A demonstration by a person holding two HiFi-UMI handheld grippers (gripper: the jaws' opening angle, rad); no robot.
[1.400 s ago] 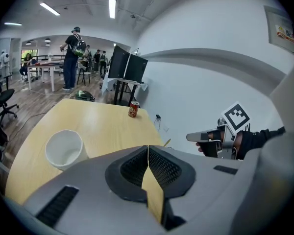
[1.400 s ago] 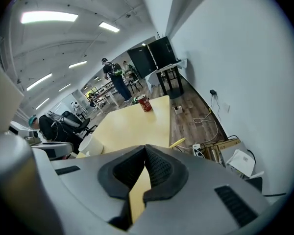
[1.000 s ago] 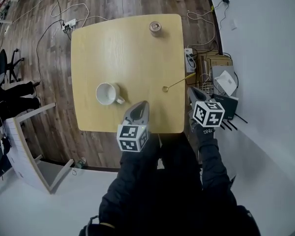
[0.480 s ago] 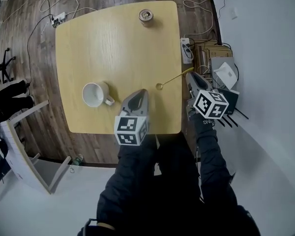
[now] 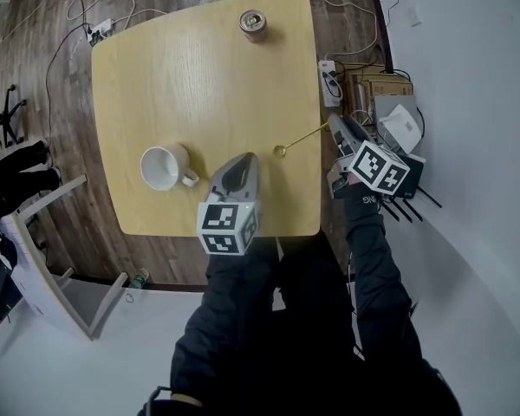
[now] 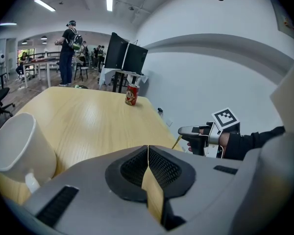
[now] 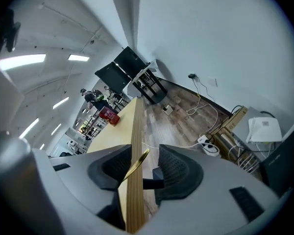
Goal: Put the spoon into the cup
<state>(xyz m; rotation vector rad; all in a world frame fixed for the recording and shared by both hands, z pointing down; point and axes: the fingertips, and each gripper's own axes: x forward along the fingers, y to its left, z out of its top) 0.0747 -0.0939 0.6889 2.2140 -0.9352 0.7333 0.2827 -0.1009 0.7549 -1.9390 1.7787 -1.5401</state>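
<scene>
A gold spoon (image 5: 302,140) lies at the right edge of the yellow table (image 5: 199,76), with its handle sticking out over the edge. My right gripper (image 5: 333,121) is beside that edge and its jaws are opening. The spoon handle (image 7: 136,163) runs between them, and the pads stand clear of it. A white cup (image 5: 162,167) stands upright on the table's near left. My left gripper (image 5: 243,159) is shut and empty above the table, just right of the cup (image 6: 17,146). The right gripper (image 6: 186,130) also shows in the left gripper view.
A red can (image 5: 252,22) stands at the table's far edge. On the floor right of the table are a power strip (image 5: 328,81), boxes (image 5: 377,102) and cables. A white chair (image 5: 43,258) stands at the near left. People stand far off in the room.
My right gripper has moved forward to the end of the spoon handle and rolled, so its marker cube now sits tilted. The left gripper has hardly shifted.
</scene>
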